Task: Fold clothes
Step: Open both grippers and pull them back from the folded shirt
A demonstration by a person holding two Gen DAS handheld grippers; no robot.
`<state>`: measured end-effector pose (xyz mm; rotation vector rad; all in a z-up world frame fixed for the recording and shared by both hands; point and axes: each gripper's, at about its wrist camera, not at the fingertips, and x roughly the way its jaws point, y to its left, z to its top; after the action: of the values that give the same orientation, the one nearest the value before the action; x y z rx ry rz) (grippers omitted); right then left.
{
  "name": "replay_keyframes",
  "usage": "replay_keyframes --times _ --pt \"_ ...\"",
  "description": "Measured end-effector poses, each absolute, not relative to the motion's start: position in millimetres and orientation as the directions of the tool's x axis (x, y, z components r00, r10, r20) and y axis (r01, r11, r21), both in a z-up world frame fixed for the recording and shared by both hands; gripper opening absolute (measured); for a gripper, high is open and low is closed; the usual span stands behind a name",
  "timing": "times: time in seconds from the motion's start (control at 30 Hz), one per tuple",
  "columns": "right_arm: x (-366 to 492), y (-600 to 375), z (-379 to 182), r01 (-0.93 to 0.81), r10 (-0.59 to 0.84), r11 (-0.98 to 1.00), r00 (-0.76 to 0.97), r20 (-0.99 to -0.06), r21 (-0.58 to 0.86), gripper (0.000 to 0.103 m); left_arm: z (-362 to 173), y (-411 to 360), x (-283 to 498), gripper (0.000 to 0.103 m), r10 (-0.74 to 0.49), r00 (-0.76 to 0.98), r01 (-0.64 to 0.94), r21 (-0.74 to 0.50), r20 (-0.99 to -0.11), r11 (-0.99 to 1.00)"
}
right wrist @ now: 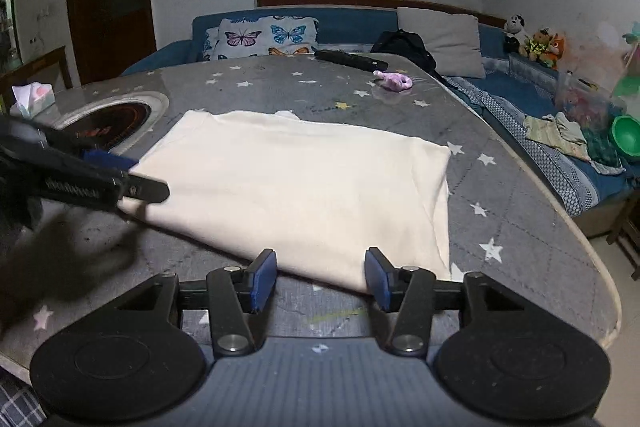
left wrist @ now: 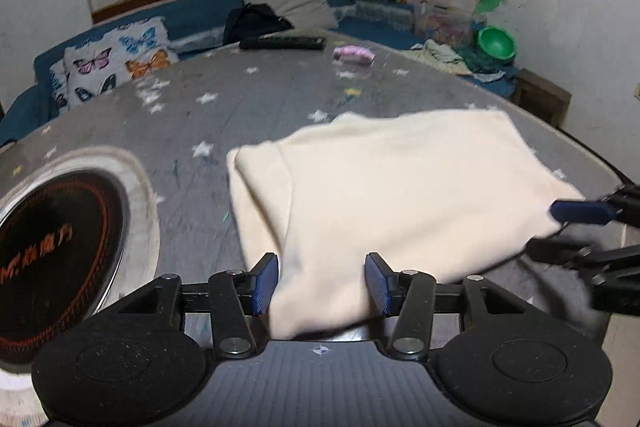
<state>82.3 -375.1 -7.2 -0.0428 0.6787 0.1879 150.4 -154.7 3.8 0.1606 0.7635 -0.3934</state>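
So the cream garment (right wrist: 296, 187) is lying folded into a flat rectangle on the grey star-print table (right wrist: 520, 227), pretty much dead centre. In the left wrist view the left gripper (left wrist: 322, 283) has its blue pads spread apart, with the near corner of the cloth sitting loose between them, not pinched. Right gripper (right wrist: 320, 279) is released too, pads apart at the near edge, nothing squeezed. Round induction hob (left wrist: 60, 251) sits at about 9 o'clock from the garment, and a small pink bundle (right wrist: 394, 81) lies off at 12 o'clock.
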Motion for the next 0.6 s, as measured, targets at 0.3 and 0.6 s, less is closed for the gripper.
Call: replay_keyframes --times 0.3,0.6 --pt "74.9 -375.8 4.4 -0.145 0.149 0.988 0.795 -0.588 0.054 0.087 14.3 -142.9 129.9 0.080 -0.291 0.677 0.384 -0.013 -0.676 0.923" --pt "66.2 -370.0 0.2 -0.086 0.095 0.995 0.804 -0.587 0.044 0.103 22.8 -135.1 108.8 0.102 -0.293 0.706 0.369 -0.019 -0.645 0.929"
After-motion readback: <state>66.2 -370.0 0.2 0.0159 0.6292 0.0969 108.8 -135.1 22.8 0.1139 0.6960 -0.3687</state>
